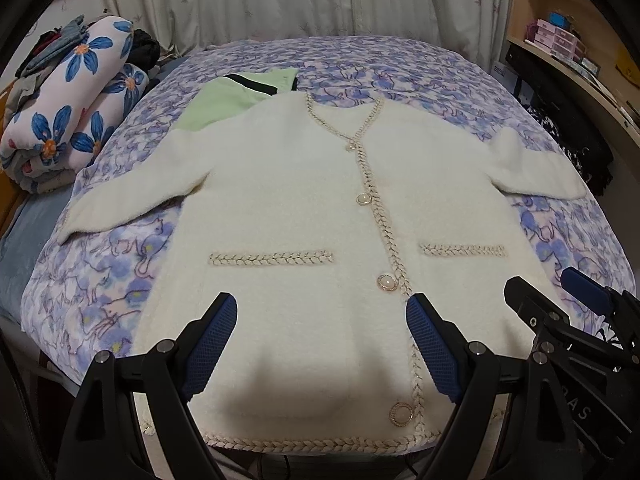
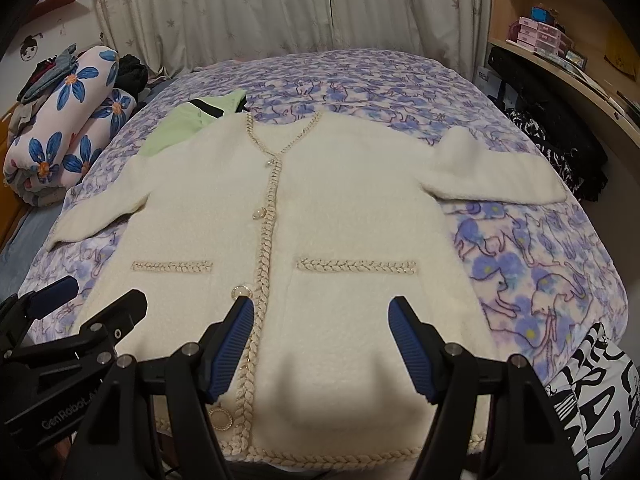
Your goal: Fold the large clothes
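Both sets of tongs, the left tongs (image 1: 320, 340) and right tongs (image 2: 322, 344), are hanging wide and empty above the hem of the cream cardigan (image 1: 320, 200), which is lying flat, buttoned, sleeves spread, on the bed (image 1: 400, 64), overlapping a green garment (image 1: 224, 100) beyond.

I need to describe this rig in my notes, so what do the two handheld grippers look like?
Both the left gripper and the right gripper have black frames with silver pivot bolts and blue textured finger pads. White "GenRobot" lettering marks the left gripper's body.
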A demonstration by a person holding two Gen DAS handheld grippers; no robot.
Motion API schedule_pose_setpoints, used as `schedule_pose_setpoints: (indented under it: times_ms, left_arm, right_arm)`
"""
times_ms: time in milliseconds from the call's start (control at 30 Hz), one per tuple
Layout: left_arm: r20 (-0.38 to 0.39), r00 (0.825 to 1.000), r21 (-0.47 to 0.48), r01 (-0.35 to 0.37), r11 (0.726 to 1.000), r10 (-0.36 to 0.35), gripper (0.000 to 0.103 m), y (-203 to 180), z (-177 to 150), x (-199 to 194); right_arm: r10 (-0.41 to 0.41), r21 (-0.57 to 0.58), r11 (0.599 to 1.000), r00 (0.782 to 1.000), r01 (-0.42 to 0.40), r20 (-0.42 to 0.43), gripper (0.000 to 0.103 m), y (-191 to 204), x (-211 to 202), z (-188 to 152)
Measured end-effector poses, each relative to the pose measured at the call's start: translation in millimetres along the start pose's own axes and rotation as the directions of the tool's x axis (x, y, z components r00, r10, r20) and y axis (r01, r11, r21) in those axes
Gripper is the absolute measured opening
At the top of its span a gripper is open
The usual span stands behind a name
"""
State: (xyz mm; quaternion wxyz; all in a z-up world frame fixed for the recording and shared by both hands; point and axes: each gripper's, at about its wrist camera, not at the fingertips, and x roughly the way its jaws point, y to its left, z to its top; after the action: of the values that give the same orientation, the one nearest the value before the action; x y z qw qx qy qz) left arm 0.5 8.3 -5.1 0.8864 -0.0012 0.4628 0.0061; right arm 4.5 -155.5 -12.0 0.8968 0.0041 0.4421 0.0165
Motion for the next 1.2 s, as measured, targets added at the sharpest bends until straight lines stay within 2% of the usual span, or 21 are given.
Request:
schedule_pose_setpoints:
  times_ms: [300, 500, 733, 1000, 1100, 1200]
  left_arm:
    - [-0.022, 0.999, 0.019, 0.037, 0.999, -0.037, 0.084, -8.1, 5.6, 6.5]
    - [-0.015, 0.999, 0.025, 0.051, 0.998, -0.051, 0.084, -9.5, 10.5, 8.8]
    - [0.004, 1.000, 0.047, 0.020, 0.999, -0.021, 0.084, -11.2, 18.3, 7.3]
    - [-0.013, 1.000, 0.030, 0.018, 0.999, -0.017, 0.084, -5.9, 24.1, 15.1]
    - [-0.023, 0.999, 0.007, 0.029, 1.000, -0.029, 0.084, -1.1, 25.4, 19.3]
    - [-0.024, 1.000, 0.024, 0.014, 1.000, -0.014, 0.084, -1.8, 27.9, 21.3]
  right_arm:
    - [-0.022, 0.007, 1.000, 1.000, 0.022, -0.010, 0.070, -5.7, 5.3, -0.1]
    - [-0.001, 0.016, 1.000, 1.000, 0.002, -0.013, 0.070, -7.2, 9.0, 3.4]
    - [0.034, 0.036, 0.999, 0.999, -0.033, -0.007, 0.070, -7.8, 12.5, 11.1]
    - [0.007, -0.014, 1.000, 0.996, -0.006, 0.087, 0.070, 0.4, 4.5, 16.8]
    - [-0.005, -0.036, 0.999, 0.995, 0.009, 0.102, 0.070, 6.0, 2.5, 19.1]
    - [-0.002, -0.048, 0.999, 0.996, 0.006, 0.086, 0.070, 8.8, 4.5, 21.6]
